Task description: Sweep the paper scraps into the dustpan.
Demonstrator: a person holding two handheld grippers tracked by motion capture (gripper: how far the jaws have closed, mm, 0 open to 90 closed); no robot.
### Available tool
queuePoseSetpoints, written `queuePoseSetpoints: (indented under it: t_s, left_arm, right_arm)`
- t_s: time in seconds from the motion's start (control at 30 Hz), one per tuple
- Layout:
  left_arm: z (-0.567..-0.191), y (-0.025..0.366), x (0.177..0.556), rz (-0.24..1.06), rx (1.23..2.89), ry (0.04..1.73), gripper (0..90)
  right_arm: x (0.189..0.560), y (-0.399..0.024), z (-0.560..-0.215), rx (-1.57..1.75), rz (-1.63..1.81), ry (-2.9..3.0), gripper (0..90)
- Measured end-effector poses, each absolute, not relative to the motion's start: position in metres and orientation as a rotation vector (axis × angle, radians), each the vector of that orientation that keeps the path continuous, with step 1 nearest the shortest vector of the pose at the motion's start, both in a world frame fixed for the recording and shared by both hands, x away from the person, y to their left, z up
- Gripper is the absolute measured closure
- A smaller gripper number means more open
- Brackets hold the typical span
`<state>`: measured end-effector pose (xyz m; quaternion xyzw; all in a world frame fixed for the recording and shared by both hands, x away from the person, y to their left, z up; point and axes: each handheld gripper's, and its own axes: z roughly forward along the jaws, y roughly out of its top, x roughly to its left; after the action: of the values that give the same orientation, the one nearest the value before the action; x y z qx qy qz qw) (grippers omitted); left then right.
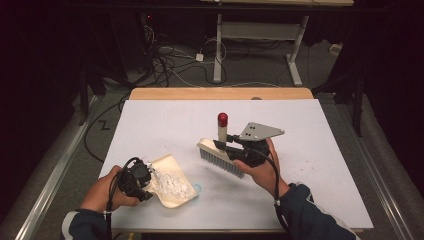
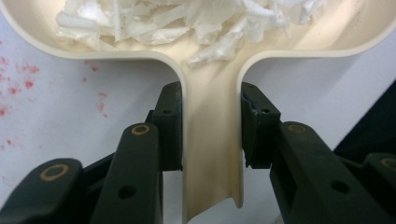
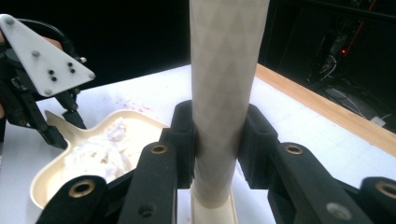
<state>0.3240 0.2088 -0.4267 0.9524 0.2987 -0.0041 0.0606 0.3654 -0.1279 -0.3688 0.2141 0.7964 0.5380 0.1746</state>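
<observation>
Left hand-held gripper (image 1: 134, 178) clamps the dustpan (image 1: 172, 182) handle; ahead of it white shreds (image 2: 187, 21) heap in the pan. Right hand-held gripper (image 1: 243, 148) clamps the brush (image 1: 220, 156) handle, lifted. Tilting could spill shreds onto the surface (image 1: 300, 150).

No text, label, brand, number or sign can be read anywhere in these views.
</observation>
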Motion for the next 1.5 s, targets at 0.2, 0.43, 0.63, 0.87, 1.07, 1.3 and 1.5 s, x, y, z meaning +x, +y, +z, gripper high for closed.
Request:
queuePoseSetpoints:
  t_s: [0.2, 0.43, 0.63, 0.87, 1.07, 1.3, 1.5]
  left_arm:
    - [-0.427, 0.206, 0.315, -0.016, 2.92, 0.852, 62.7]
    - [-0.43, 0.199, 0.311, -0.017, 2.953, 0.822, 62.6]
    - [-0.432, 0.189, 0.311, -0.02, 2.987, 0.804, 62.7]
    - [-0.431, 0.181, 0.315, -0.014, 2.985, 0.799, 62.7]
    - [-0.434, 0.176, 0.317, -0.01, 2.973, 0.814, 62.6]
    - [-0.437, 0.177, 0.32, -0.042, 2.924, 0.855, 62.7]
    - [-0.438, 0.179, 0.322, -0.03, 2.884, 0.915, 62.7]
  right_arm:
    - [0.356, -0.145, -0.368, 0.579, 1.5, 2.3, 71.1]
    - [0.332, -0.166, -0.369, 0.534, 1.502, 2.409, 71.1]
    - [0.318, -0.162, -0.379, 0.497, 1.476, 2.484, 71.1]
    - [0.305, -0.13, -0.384, 0.387, 1.474, 2.536, 71.0]
    - [0.305, -0.097, -0.386, 0.336, 1.509, 2.537, 71.1]
    - [0.31, -0.082, -0.375, 0.302, 1.583, 2.474, 71.1]
    - [0.328, -0.096, -0.363, 0.372, 1.606, 2.389, 71.0]
